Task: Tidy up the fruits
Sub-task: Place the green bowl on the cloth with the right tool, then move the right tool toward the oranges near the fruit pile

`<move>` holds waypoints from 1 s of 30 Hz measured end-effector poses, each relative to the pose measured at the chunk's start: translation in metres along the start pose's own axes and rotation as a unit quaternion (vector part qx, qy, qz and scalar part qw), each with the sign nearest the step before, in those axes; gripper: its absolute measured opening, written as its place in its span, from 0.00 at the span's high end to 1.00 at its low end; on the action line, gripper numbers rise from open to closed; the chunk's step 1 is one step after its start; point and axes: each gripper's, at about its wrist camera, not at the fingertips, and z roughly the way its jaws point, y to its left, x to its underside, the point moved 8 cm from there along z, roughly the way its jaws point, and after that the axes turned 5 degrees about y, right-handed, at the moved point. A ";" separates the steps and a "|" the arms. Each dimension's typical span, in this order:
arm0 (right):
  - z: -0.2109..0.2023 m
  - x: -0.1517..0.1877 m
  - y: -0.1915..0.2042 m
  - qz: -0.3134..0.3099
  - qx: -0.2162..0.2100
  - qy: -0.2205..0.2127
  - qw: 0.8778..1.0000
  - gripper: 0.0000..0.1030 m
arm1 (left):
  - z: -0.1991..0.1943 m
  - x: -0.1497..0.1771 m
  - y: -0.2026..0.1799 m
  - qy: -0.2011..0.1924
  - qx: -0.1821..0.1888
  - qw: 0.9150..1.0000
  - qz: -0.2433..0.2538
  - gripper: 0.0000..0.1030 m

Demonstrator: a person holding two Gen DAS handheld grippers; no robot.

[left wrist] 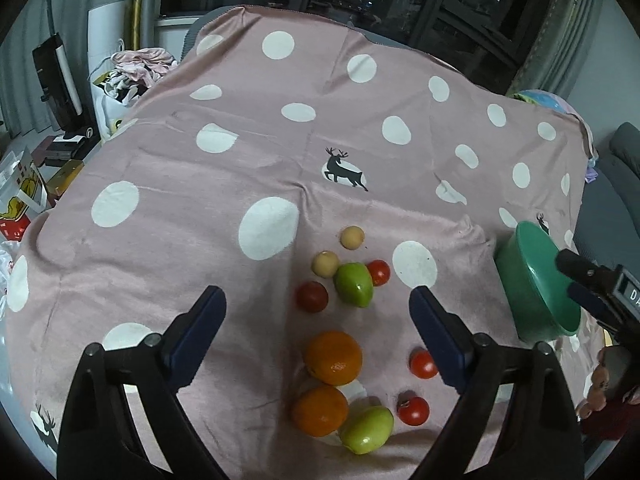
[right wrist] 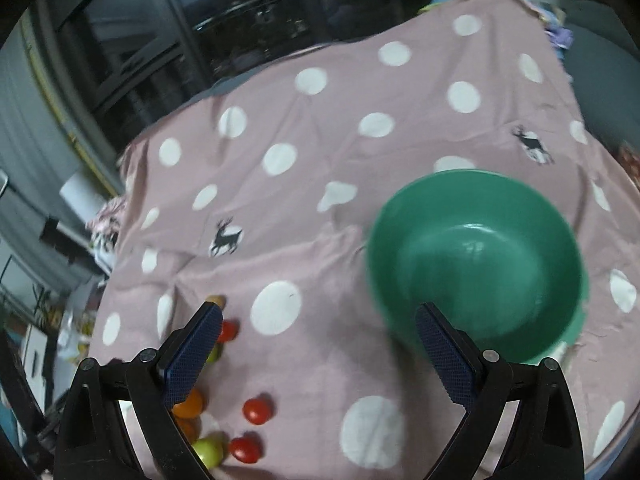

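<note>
With both sets of jaws wide and empty, left gripper (left wrist: 318, 296) hangs over the loose fruit: upper orange (left wrist: 333, 357) sits nearest, probably the easiest pick. Right gripper (right wrist: 319, 312) faces the empty green bowl (right wrist: 404, 208); straddle the orange squarely.

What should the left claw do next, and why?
Probably lower the left claw onto the nearer orange. Its jaws stand wide with nothing between them, that orange lies almost centred below them on the pink cloth, and the green bowl to the right is still empty.
</note>
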 end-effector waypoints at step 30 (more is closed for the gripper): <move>0.045 0.035 0.051 0.000 -0.096 0.111 0.989 0.31 | 0.009 0.012 -0.013 0.051 0.045 0.998 0.002 0.47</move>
